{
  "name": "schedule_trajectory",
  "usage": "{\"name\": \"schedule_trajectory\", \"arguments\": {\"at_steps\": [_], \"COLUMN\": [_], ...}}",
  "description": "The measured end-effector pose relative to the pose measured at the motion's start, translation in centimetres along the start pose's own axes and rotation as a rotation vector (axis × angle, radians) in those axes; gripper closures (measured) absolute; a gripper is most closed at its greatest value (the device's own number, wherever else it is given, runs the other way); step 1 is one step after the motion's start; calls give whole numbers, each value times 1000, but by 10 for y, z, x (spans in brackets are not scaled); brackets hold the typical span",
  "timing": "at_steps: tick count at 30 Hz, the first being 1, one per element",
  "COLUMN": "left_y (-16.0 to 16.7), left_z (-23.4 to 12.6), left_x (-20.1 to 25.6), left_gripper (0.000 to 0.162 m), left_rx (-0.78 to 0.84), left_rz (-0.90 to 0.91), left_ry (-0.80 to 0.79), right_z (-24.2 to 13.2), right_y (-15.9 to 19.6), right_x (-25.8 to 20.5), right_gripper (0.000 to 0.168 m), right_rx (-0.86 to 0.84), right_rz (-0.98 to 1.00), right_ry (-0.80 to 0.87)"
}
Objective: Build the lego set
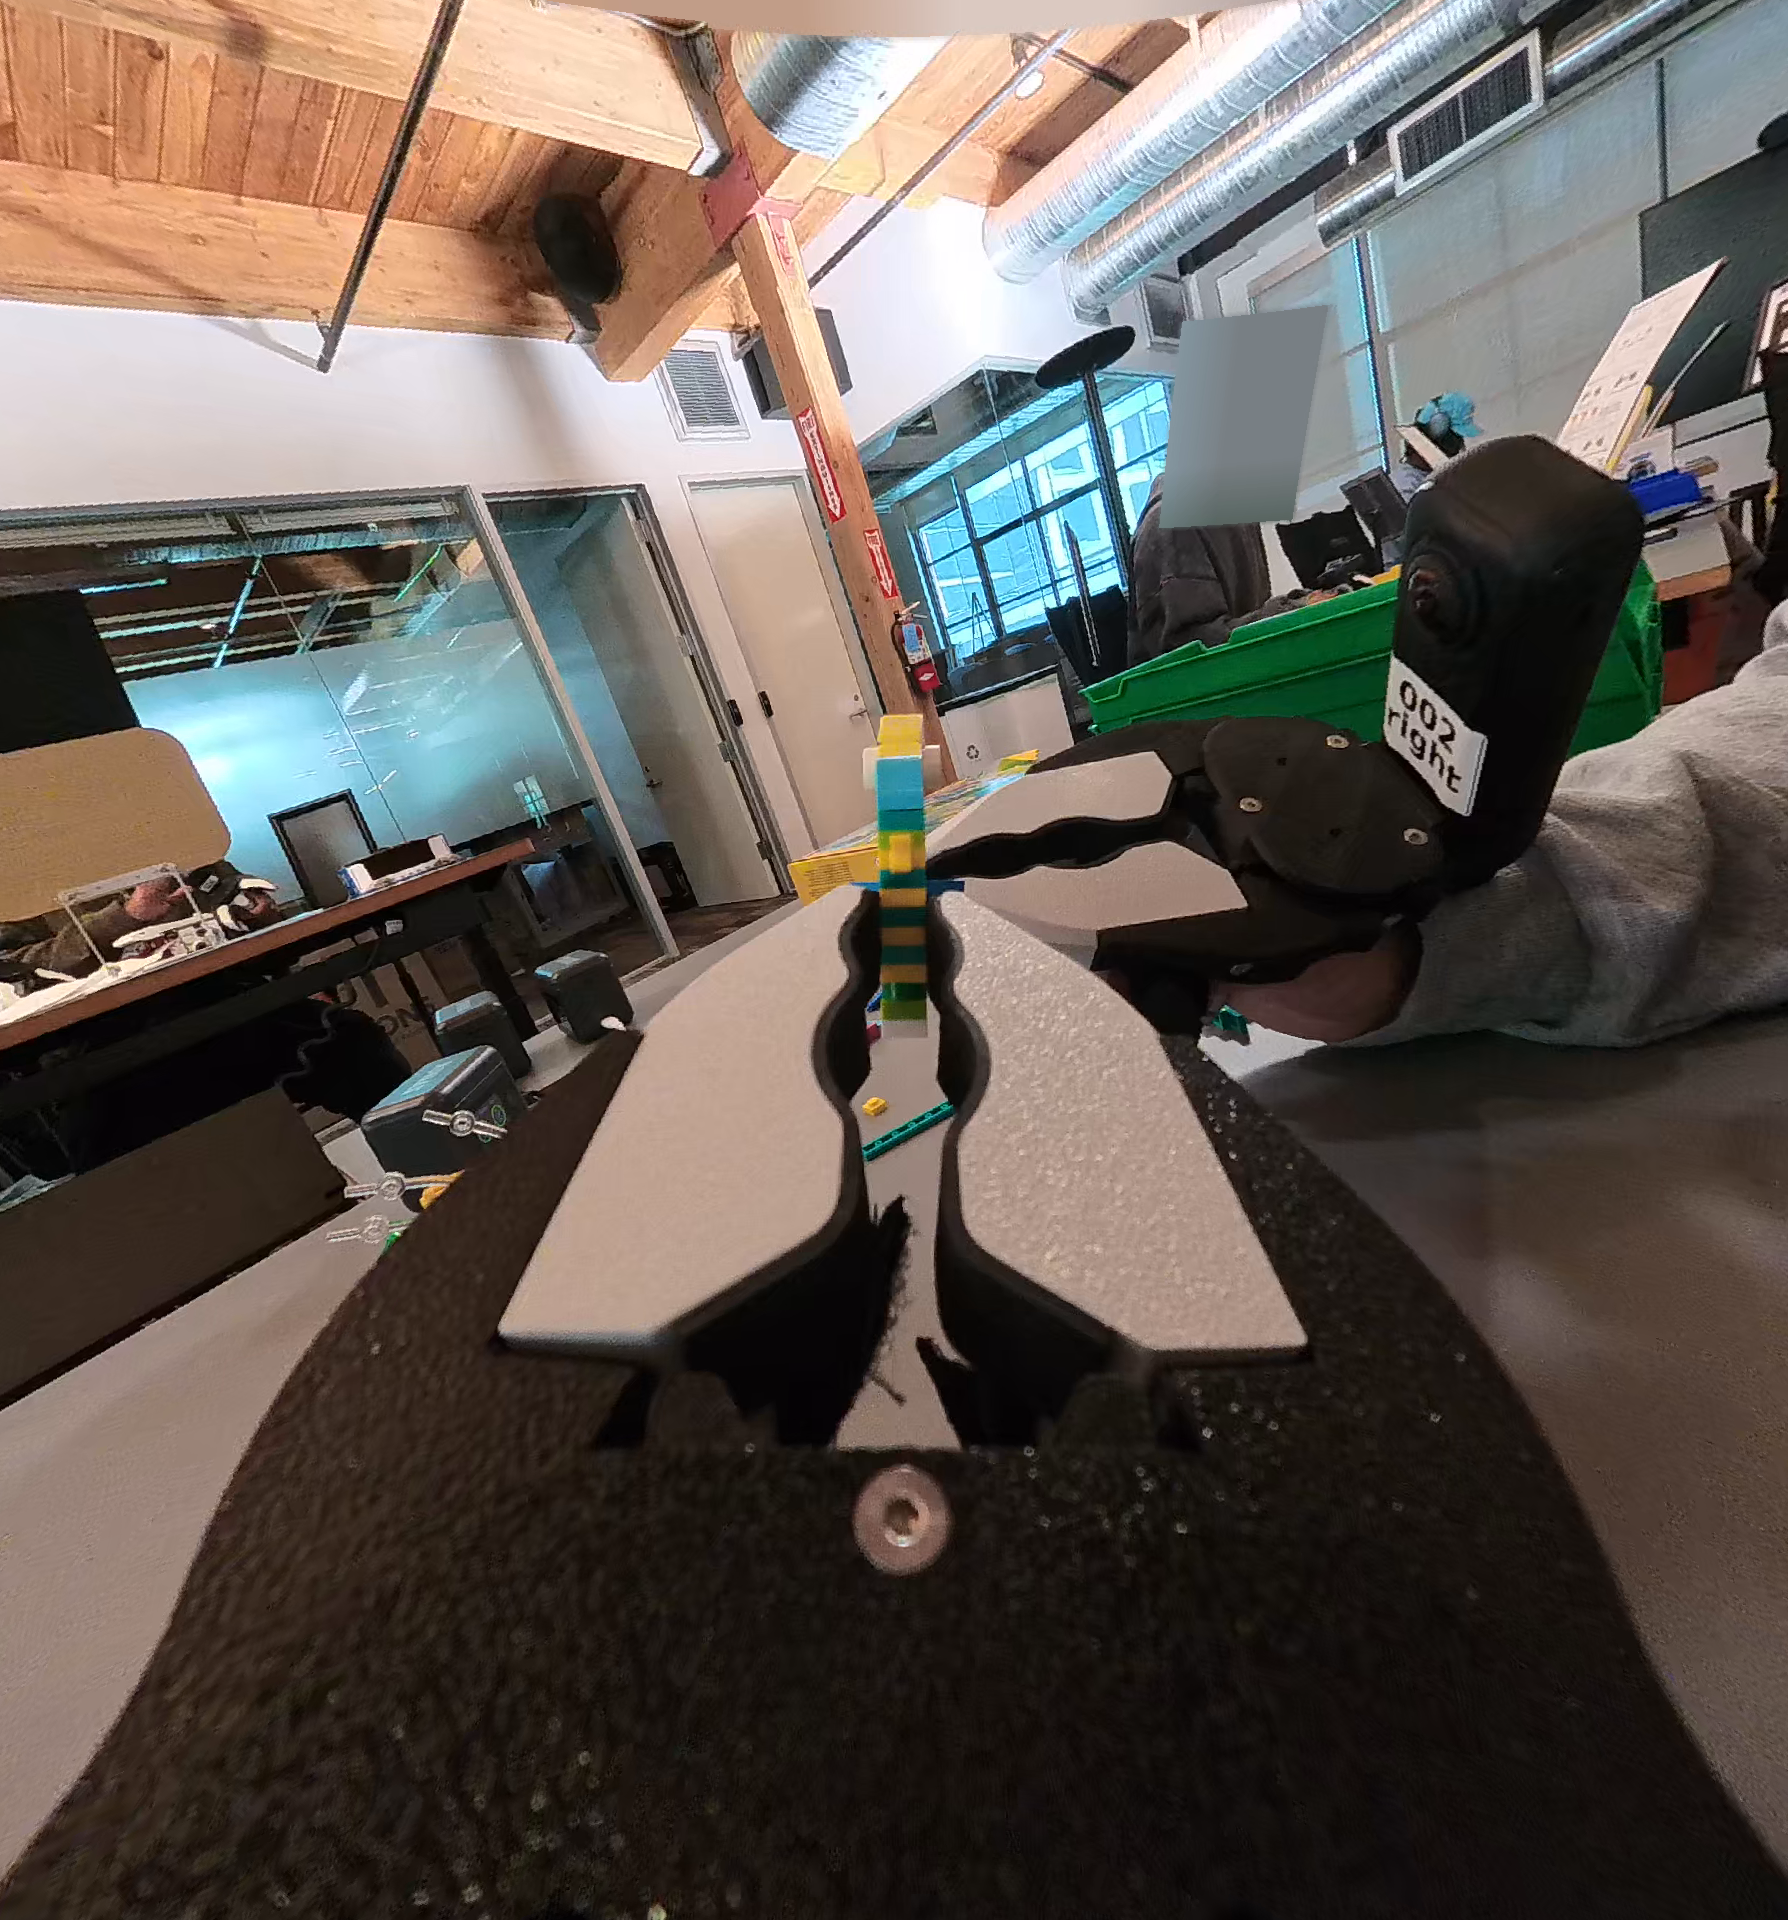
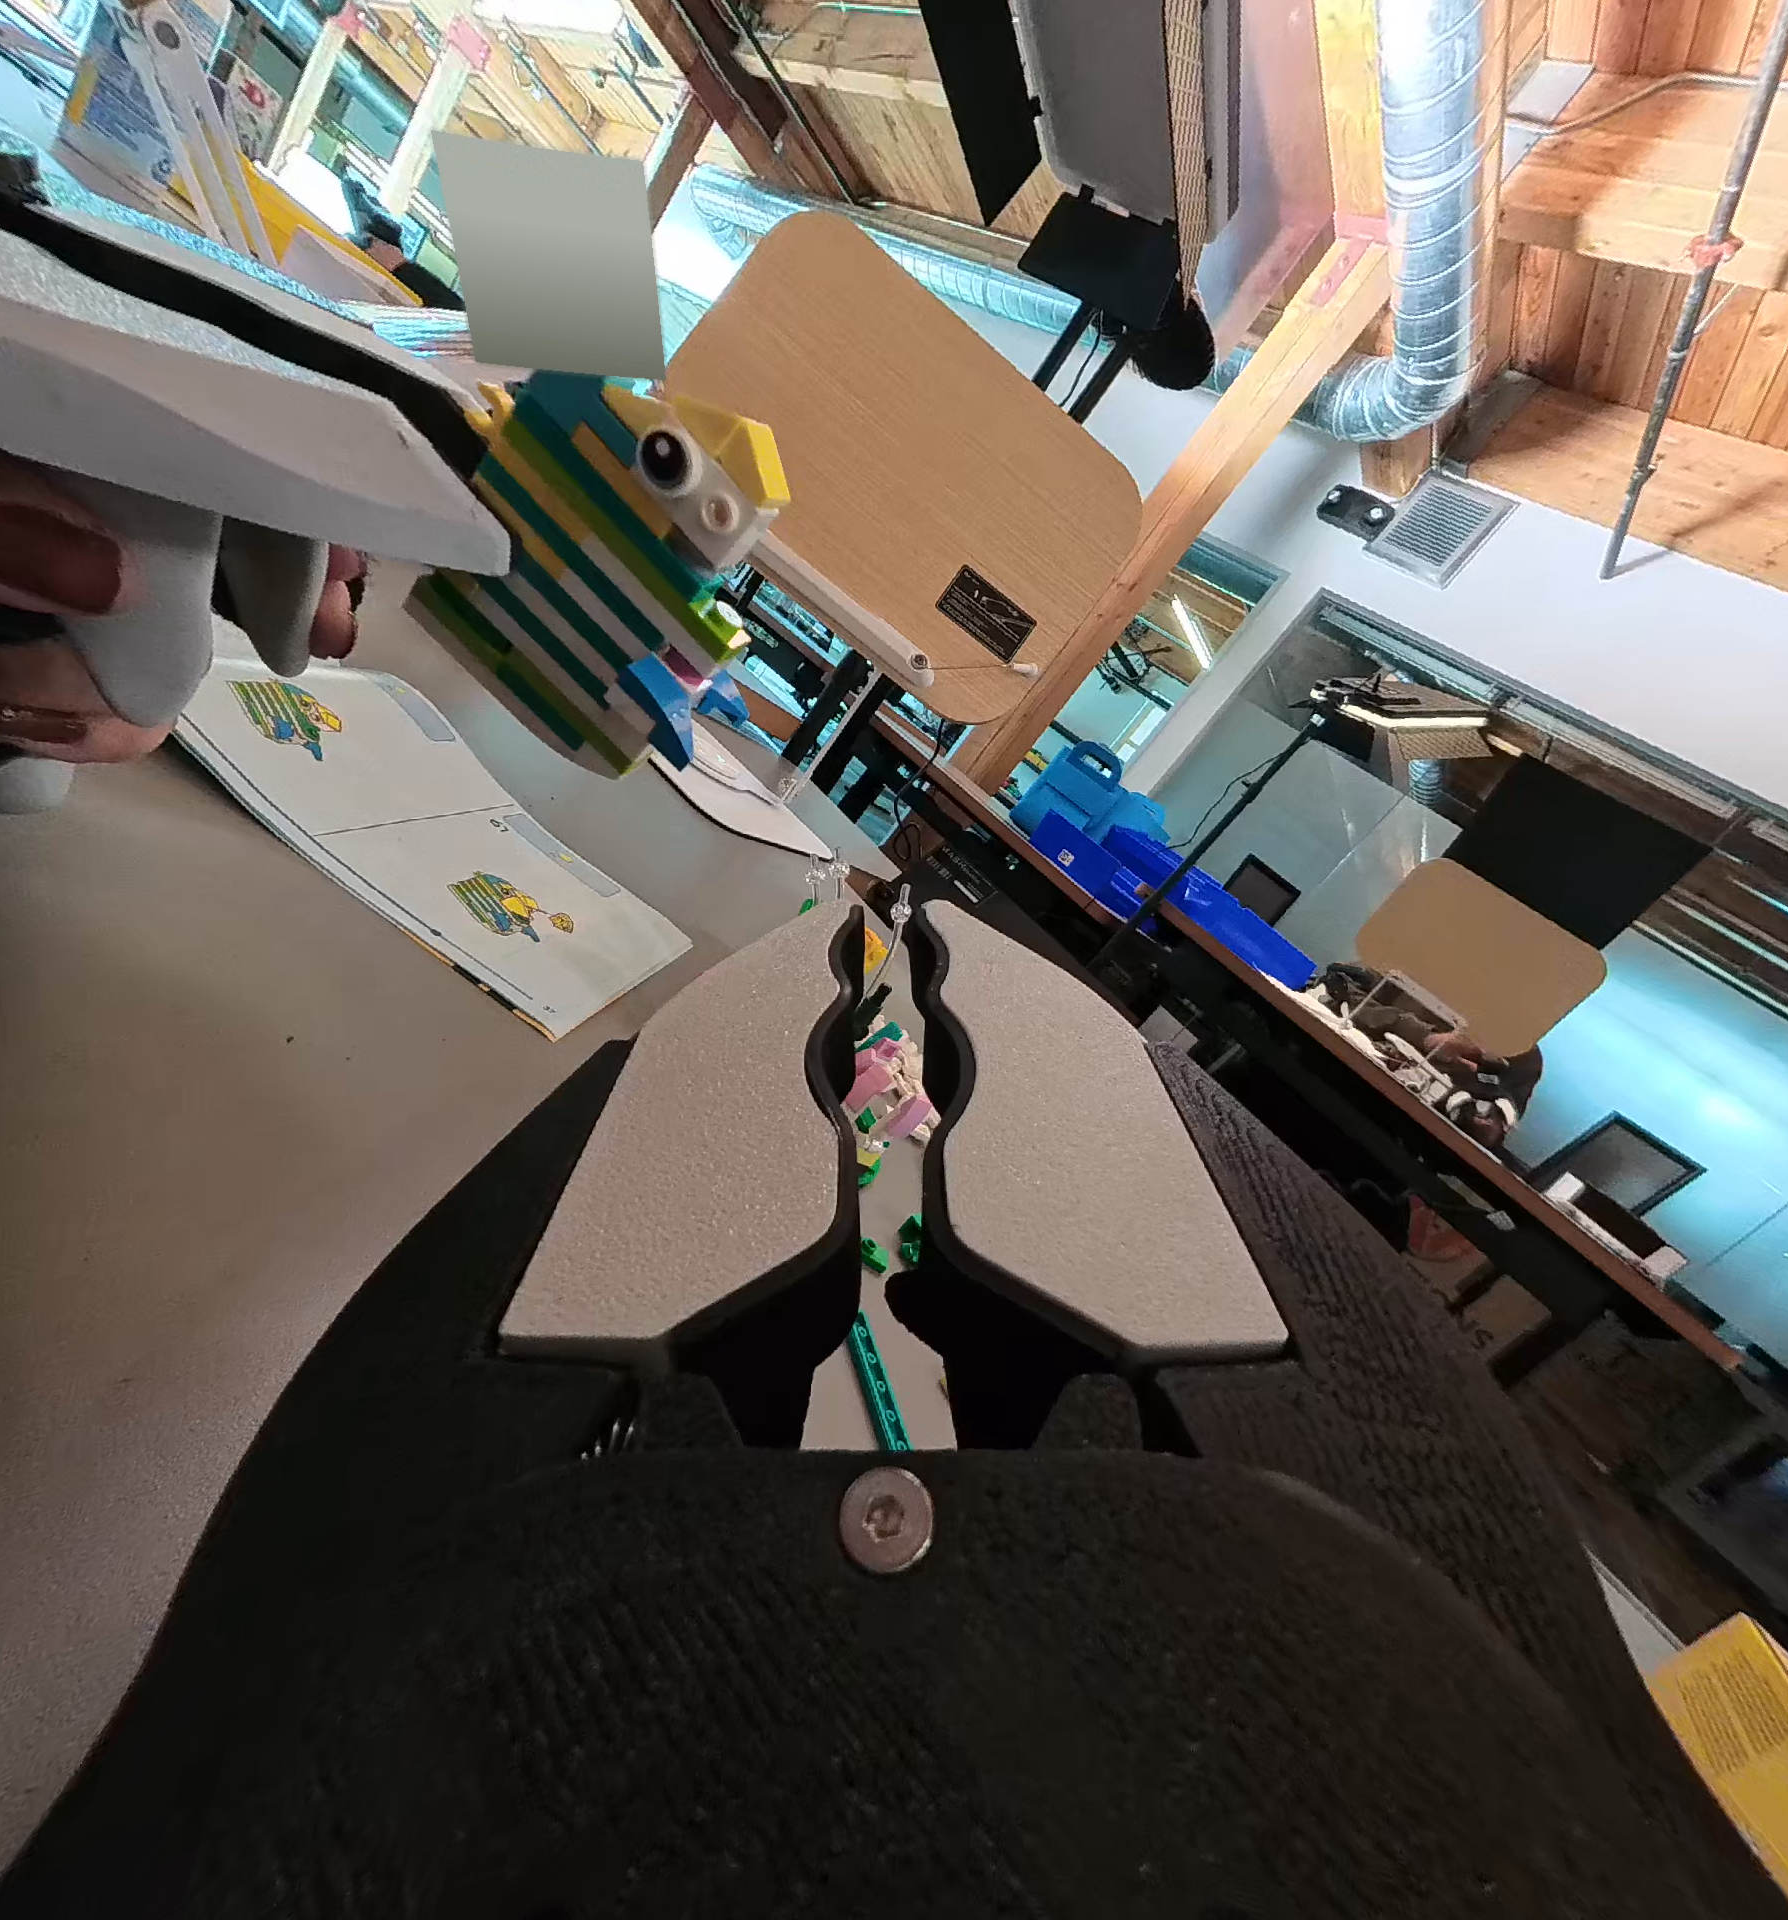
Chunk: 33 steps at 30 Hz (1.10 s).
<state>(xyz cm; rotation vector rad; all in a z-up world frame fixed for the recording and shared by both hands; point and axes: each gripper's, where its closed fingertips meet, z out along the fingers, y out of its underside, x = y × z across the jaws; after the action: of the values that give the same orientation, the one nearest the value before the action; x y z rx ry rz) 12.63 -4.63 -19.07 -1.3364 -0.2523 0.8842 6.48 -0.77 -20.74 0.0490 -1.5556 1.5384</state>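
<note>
A striped fish model [image 2: 609, 582] of teal, yellow, green and white bricks, with an eye and a blue fin, is held up above the grey table [image 2: 142, 1143]. My left gripper [image 2: 485, 488] is shut on its rear end. In the left wrist view the model [image 1: 902, 831] shows edge-on, standing upright between my left gripper's [image 1: 902, 904] fingertips. My right gripper [image 1: 937, 862] comes in from the right, with its tip right beside the model. In its own view my right gripper [image 2: 887, 914] has its jaws nearly together and nothing clearly between them.
An open instruction booklet [image 2: 402, 831] lies on the table under the model. Loose pink, green and white bricks [image 2: 890, 1081] and a long green plate [image 2: 879, 1382] lie ahead of the right gripper. A yellow box [image 2: 1763, 1766] sits at the lower right. A green bin [image 1: 1285, 675] stands behind. Some 8 cm of space lies between my two pairs of fingers.
</note>
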Motion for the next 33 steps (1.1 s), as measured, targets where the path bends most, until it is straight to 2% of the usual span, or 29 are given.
{"name": "schedule_trajectory", "arguments": {"at_steps": [9,15,18,25,29,33], "left_y": [1,15,17,13,9,8], "left_z": [-1,-22,-26,-22,-16,-14], "left_x": [-6,-65,-73,-63,-50,-43], "left_gripper": [155,154,154,154,154,154], "left_rx": [2,47,80,63,37,26], "left_rz": [-49,-454,-535,-455,-339,-277], "left_ry": [-17,-209,-228,-195,-162,-144], "right_z": [1,1,1,1,-1,0], "right_y": [-1,-3,-4,-5,-9,-7], "right_x": [0,-2,-3,-8,-22,-26], "right_gripper": [162,162,162,165,168,168], "right_rx": [0,6,9,11,31,4], "right_rz": [-2,-13,-22,-38,-117,-229], "right_ry": [-1,-8,-12,-30,-80,-57]}}
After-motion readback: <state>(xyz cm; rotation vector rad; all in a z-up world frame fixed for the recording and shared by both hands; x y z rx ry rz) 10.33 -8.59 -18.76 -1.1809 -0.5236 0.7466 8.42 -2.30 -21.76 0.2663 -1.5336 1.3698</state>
